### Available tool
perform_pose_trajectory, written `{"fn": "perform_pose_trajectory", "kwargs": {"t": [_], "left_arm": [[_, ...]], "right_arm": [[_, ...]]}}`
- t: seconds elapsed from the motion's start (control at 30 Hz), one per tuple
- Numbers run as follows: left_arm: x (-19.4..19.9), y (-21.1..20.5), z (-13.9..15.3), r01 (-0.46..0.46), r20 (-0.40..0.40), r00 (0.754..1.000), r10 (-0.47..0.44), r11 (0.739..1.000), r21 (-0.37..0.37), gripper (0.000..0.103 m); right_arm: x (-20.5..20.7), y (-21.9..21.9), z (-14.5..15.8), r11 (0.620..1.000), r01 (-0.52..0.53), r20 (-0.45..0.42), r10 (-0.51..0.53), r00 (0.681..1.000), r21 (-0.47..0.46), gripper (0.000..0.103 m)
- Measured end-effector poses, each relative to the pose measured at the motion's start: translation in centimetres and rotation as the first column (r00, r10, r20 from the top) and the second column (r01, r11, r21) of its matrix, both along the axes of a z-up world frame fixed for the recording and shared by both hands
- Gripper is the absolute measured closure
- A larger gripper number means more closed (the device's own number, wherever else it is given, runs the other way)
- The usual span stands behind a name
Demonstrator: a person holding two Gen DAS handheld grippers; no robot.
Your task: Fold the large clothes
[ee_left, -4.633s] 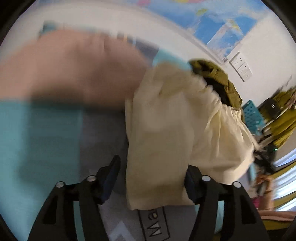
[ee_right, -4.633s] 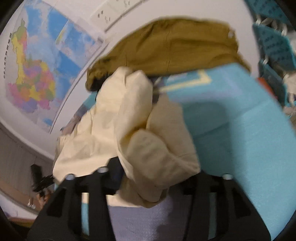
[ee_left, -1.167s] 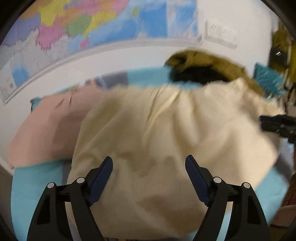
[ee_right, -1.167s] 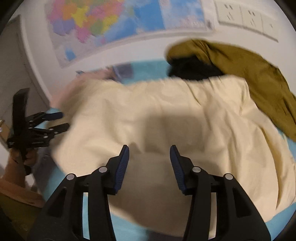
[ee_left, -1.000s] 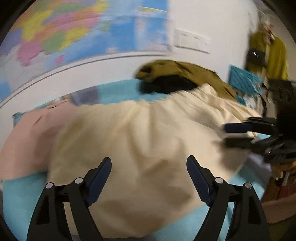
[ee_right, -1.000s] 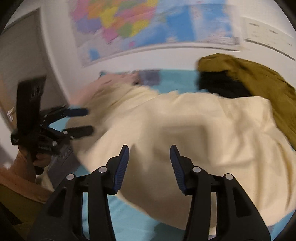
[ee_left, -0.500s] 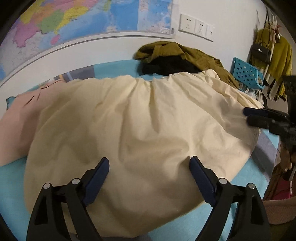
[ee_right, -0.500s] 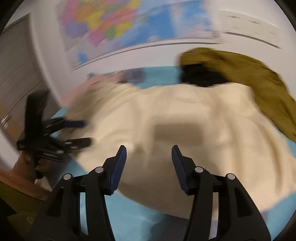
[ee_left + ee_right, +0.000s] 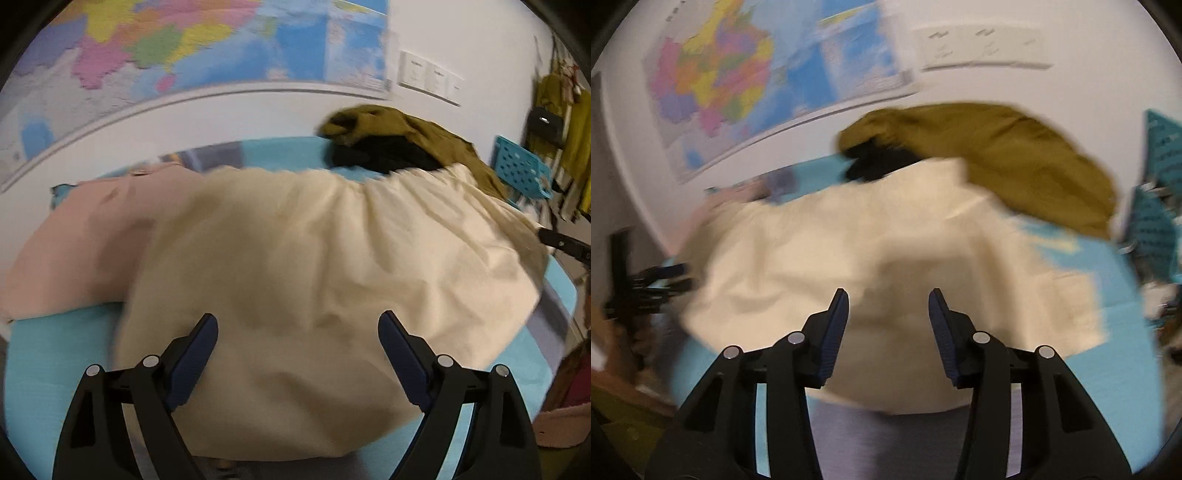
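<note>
Our left gripper (image 9: 297,334) hangs spread wide and our right gripper (image 9: 888,308) is parted too, neither pinching anything. Below both, the cream garment (image 9: 325,266) lies spread on the blue bed (image 9: 51,354), between a pink garment (image 9: 85,243) and an olive garment (image 9: 1004,155).

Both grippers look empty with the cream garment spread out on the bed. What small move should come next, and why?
Probably lower the left gripper and right gripper to pinch the cream garment's near hem. Both are open and holding nothing, and the cloth lies spread flat on the blue bedsheet, ready for a first fold toward the olive garment.
</note>
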State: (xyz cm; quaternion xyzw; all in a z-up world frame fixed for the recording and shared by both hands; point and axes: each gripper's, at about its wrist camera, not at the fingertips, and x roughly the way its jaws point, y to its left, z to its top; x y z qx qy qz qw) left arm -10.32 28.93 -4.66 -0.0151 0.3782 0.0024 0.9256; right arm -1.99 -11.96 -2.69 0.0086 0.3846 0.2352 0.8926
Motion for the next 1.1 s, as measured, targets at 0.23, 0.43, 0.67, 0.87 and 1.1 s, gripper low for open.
{"fn": "perform_pose_trajectory", "kwargs": {"t": [0.23,0.43,0.67,0.87,1.1], "left_arm": [[1.0,1.1,-1.7,-0.038,-0.051,0.998,0.041,0.998,0.056,0.019],[0.4,0.2,-0.3,-0.030,-0.014,0.999,0.030,0.998,0.061,0.019],[0.6,-4.0,1.3,0.131,0.034,0.991,-0.132,0.990,0.044,0.019],[2.7,-3.7,-1.1,0.100,-0.063,0.993,-0.100,0.995,-0.004,0.018],[2.3,-2.2,-1.3,0.047,-0.067,0.997,-0.047,0.999,-0.007,0.019]], "right_arm": [[2.4,-1.7,-3.7,0.998,0.050,-0.086,-0.054,0.995,-0.050,0.062],[-0.2,-5.3,-0.3,0.992,0.116,0.014,-0.117,0.993,0.043,0.061],[1.6,-7.8,-3.5,0.982,0.189,-0.078,-0.189,0.979,-0.011,0.078],[1.9,-10.5,-1.7,0.968,0.197,-0.037,-0.194,0.980,0.157,0.101],[2.4,-8.7,-2.5,0.971,0.238,-0.082,-0.234,0.969,0.036,0.088]]}}
